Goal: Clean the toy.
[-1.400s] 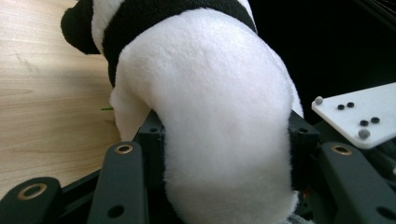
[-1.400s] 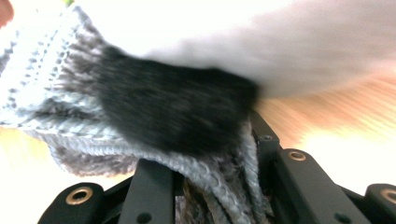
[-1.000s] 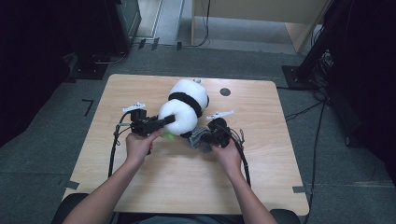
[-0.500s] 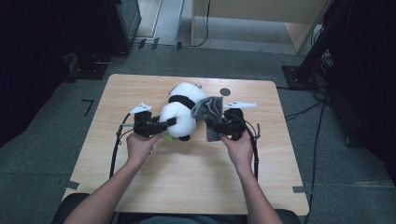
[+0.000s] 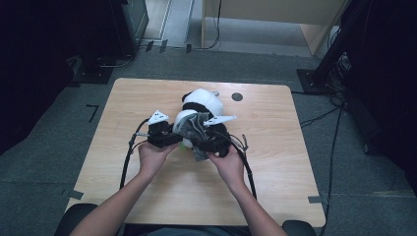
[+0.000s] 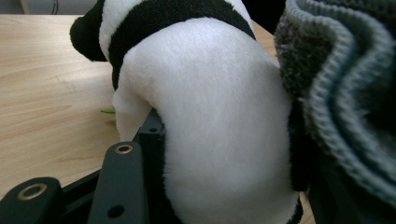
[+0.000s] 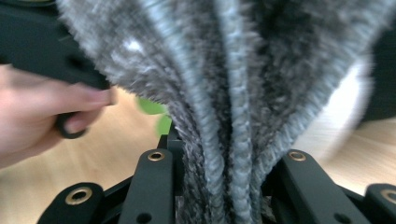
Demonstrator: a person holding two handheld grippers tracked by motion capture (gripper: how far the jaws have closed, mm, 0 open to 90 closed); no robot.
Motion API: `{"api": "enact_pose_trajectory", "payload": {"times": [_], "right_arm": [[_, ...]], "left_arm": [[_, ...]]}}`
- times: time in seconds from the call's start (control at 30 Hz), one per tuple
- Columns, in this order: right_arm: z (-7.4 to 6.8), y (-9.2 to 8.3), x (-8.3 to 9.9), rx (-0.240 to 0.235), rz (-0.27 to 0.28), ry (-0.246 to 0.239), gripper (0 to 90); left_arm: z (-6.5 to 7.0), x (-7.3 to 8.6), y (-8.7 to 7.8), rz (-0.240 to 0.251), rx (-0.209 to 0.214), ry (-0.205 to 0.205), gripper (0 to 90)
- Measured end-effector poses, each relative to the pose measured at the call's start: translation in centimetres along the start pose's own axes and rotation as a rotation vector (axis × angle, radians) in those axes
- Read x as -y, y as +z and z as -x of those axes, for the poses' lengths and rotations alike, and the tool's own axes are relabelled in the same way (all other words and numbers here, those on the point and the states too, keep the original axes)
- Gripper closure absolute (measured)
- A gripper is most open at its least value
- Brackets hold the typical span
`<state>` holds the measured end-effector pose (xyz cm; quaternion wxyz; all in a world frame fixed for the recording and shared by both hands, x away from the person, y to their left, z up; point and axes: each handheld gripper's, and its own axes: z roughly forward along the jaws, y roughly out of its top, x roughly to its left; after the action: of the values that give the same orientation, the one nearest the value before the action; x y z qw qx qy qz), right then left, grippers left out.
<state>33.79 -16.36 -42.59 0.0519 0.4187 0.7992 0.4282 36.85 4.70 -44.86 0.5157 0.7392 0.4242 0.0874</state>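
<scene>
Right gripper [image 7: 224, 186]: clenched on a bunched grey knitted cloth [image 7: 219, 93], held against the panda's near end.
Left gripper [image 5: 162, 135]: clamped on the plush panda [image 6: 210, 121] at mid-table [image 5: 275, 147].
Risk: the cloth could be snagged or the panda tipped if tugged unevenly.
Beyond: dark round mark [image 5: 237, 97].

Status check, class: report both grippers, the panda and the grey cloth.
Left gripper clamped on panda. Right gripper shut on grey cloth, cloth against panda. Nothing blocking on table.
</scene>
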Motion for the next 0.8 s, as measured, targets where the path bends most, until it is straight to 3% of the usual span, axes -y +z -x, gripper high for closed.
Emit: {"api": "enact_pose_trajectory", "payload": {"times": [0.1,0.27,0.43,0.6,0.67,0.8], "right_arm": [[-1.5,1.2,0.3,-0.001,-0.002,-0.05,69.6],[-2.1,2.5,1.1,-0.006,0.003,-0.094,69.9],[-2.2,3.4,1.6,0.007,-0.006,-0.128,70.2],[-2.0,4.8,2.5,0.039,-0.087,-0.148,70.3],[-1.7,5.1,2.8,0.045,-0.085,-0.146,70.4],[-0.7,5.5,3.1,0.058,-0.105,-0.128,70.4]], "left_arm": [[-0.3,0.0,-0.1,-0.002,0.003,-0.028,48.5],[-1.4,-0.1,-0.3,0.0,0.037,-0.136,48.4],[-1.7,-0.1,-0.3,0.006,0.033,-0.159,48.3],[-2.0,-0.3,-0.6,0.027,0.063,-0.187,48.0],[-2.1,-0.5,-0.8,0.037,0.083,-0.209,48.0],[-2.1,-0.5,-0.8,0.038,0.079,-0.193,47.8]]}}
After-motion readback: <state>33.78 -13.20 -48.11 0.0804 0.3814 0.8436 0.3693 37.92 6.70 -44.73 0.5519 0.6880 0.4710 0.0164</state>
